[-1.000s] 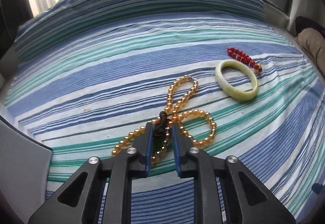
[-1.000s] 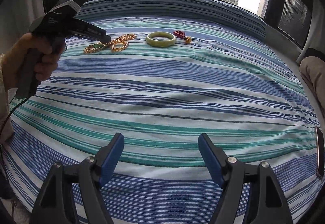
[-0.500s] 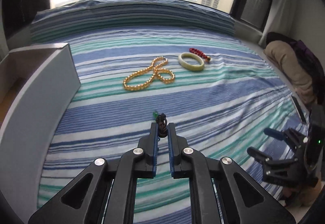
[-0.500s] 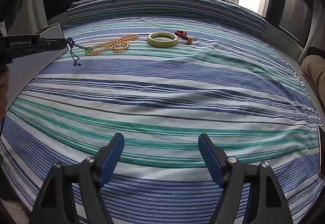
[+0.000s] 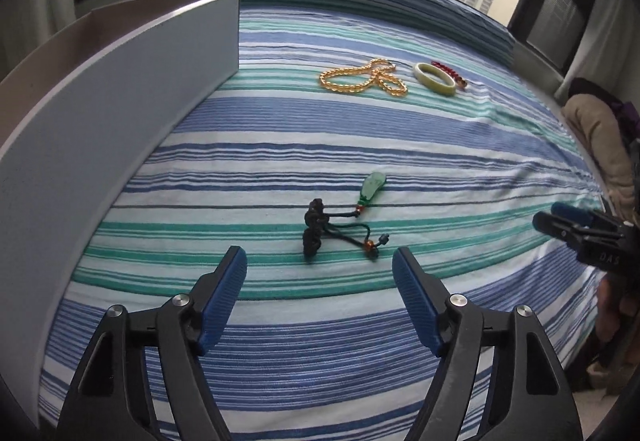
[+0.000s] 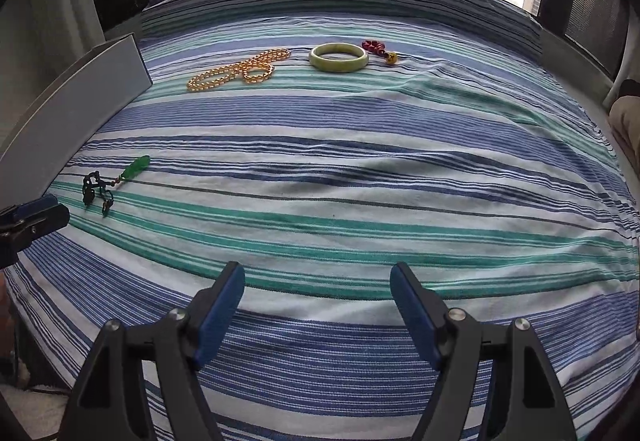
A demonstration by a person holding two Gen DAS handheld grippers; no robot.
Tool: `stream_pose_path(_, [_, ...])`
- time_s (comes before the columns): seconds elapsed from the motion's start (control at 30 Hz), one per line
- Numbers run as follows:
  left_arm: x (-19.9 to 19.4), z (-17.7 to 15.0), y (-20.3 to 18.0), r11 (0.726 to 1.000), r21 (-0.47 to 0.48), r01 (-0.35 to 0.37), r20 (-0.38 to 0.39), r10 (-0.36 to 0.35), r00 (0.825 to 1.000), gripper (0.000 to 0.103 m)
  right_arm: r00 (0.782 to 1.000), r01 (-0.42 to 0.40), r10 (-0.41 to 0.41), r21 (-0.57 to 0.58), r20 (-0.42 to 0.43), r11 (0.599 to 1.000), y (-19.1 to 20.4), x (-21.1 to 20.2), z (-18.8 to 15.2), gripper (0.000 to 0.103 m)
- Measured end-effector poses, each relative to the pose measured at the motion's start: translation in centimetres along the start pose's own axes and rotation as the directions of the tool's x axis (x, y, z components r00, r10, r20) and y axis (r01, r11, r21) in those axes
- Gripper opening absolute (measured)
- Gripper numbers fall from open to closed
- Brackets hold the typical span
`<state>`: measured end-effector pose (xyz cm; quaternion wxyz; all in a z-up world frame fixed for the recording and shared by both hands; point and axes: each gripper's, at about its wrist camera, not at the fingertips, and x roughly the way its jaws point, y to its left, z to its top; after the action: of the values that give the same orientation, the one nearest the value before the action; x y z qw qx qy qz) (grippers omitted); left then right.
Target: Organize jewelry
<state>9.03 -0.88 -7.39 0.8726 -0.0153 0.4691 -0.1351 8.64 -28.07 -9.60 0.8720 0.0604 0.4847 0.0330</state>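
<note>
A green pendant on a black knotted cord (image 5: pixel 340 219) lies on the striped bedspread just beyond my open, empty left gripper (image 5: pixel 320 273); it also shows in the right wrist view (image 6: pixel 106 183). Farther back lie an amber bead necklace (image 5: pixel 362 79) (image 6: pixel 240 70), a pale green jade bangle (image 5: pixel 435 79) (image 6: pixel 338 57) and a red bead bracelet (image 5: pixel 450 72) (image 6: pixel 378 48). My right gripper (image 6: pixel 318 293) is open and empty above the near bedspread, far from the jewelry. Its tip shows at the right edge of the left wrist view (image 5: pixel 576 225).
A grey box wall (image 5: pixel 100 113) (image 6: pixel 72 105) stands along the left side of the bed. A beige cushion (image 5: pixel 600 137) lies off the bed's right edge. Windows with tower blocks lie beyond the bed's far end.
My left gripper carried the pendant cord away from the amber necklace toward the near left, then opened and let it drop onto the bedspread. The right gripper has stayed in place.
</note>
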Motion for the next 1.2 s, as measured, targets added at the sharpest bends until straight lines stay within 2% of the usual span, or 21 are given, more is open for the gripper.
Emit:
stream_pose_path(0.07, [0.4, 0.3, 0.0, 1.0, -0.011, -0.026, -0.003, 0.026, 1.0, 0.078, 0.999, -0.047, 0.047, 0.021, -0.001, 0.999, -1.5, -0.1, 2.7, 0.077])
stream_pose_path(0.17, [0.3, 0.1, 0.8, 0.998, -0.053, -0.019, -0.011, 0.018, 1.0, 0.082, 0.999, -0.041, 0.041, -0.01, -0.004, 0.999, -3.2, 0.5, 8.1, 0.077])
stream_pose_path(0.27, [0.1, -0.6, 1.8, 0.996, -0.083, -0.033, -0.019, 0.032, 0.999, 0.084, 0.998, -0.06, 0.061, -0.068, 0.013, 0.996, -3.3, 2.3, 13.6, 0.077])
stream_pose_path(0.33, [-0.1, -1.1, 2.5, 0.994, -0.097, -0.047, -0.025, 0.045, 0.999, 0.084, 0.997, -0.083, 0.083, -0.11, -0.01, 0.99, -2.6, 4.5, 16.7, 0.075])
stream_pose_path(0.37, [-0.4, -1.3, 2.8, 0.993, -0.103, -0.05, -0.026, 0.047, 0.999, 0.084, 0.997, -0.08, 0.078, -0.152, -0.02, 0.985, -1.9, 5.7, 18.0, 0.064])
stream_pose_path(0.4, [-0.5, -1.5, 3.1, 0.993, -0.107, -0.054, -0.028, 0.052, 0.998, 0.084, 0.997, -0.07, 0.066, -0.198, -0.028, 0.978, -1.1, 7.0, 19.0, 0.046])
stream_pose_path(0.43, [-0.8, -1.6, 3.3, 0.992, -0.107, -0.061, -0.027, 0.059, 0.998, 0.084, 0.998, -0.059, 0.053, -0.235, -0.034, 0.97, -0.3, 8.4, 19.8, 0.04])
stream_pose_path(0.47, [-1.1, -1.6, 3.6, 0.992, -0.105, -0.069, -0.023, 0.067, 0.997, 0.084, 0.998, -0.06, 0.05, -0.257, -0.045, 0.964, 0.2, 9.8, 20.6, 0.037])
stream_pose_path(0.57, [-2.0, -1.8, 4.2, 0.99, -0.1, -0.096, -0.004, 0.096, 0.995, 0.084, 0.995, -0.068, 0.044, -0.292, -0.087, 0.954, 1.0, 13.4, 21.7, 0.037])
stream_pose_path(0.63, [-2.4, -1.8, 4.4, 0.99, -0.101, -0.1, 0.004, 0.101, 0.995, 0.085, 0.993, -0.082, 0.051, -0.311, -0.106, 0.947, 1.3, 14.8, 21.7, 0.037])
stream_pose_path(0.67, [-2.5, -1.8, 4.5, 0.99, -0.101, -0.099, 0.008, 0.1, 0.995, 0.085, 0.992, -0.089, 0.055, -0.316, -0.114, 0.945, 1.5, 15.2, 21.4, 0.033])
stream_pose_path(0.7, [-2.5, -1.8, 4.5, 0.99, -0.098, -0.098, 0.008, 0.099, 0.995, 0.085, 0.993, -0.079, 0.046, -0.327, -0.107, 0.942, 1.6, 15.3, 21.0, 0.024])
stream_pose_path(0.77, [-2.3, -1.8, 4.3, 0.991, -0.091, -0.098, 0.004, 0.098, 0.995, 0.085, 0.993, -0.092, 0.059, -0.337, -0.105, 0.937, 1.7, 14.9, 20.4, 0.013])
stream_pose_path(0.9, [-2.2, -1.7, 4.0, 0.994, -0.08, -0.078, 0.0, 0.079, 0.997, 0.085, 0.989, -0.126, 0.092, -0.32, -0.12, 0.939, 1.3, 12.2, 17.9, 0.011])
stream_pose_path(1.0, [-2.1, -1.8, 3.6, 0.996, -0.047, -0.07, 0.0, 0.07, 0.998, 0.089, 0.978, -0.181, 0.141, -0.295, -0.152, 0.938, 1.2, 8.5, 14.2, 0.011])
stream_pose_path(1.1, [-1.4, -1.7, 2.8, 0.998, 0.012, -0.065, -0.017, 0.065, 0.998, 0.09, 0.961, -0.242, 0.187, -0.297, -0.203, 0.924, 2.2, 4.7, 8.9, 0.011])
stream_pose_path(1.2, [0.0, -1.0, 1.5, 0.996, 0.072, -0.056, -0.03, 0.059, 0.998, 0.09, 0.962, -0.238, 0.167, -0.362, -0.214, 0.902, 4.2, 2.0, 3.6, 0.011])
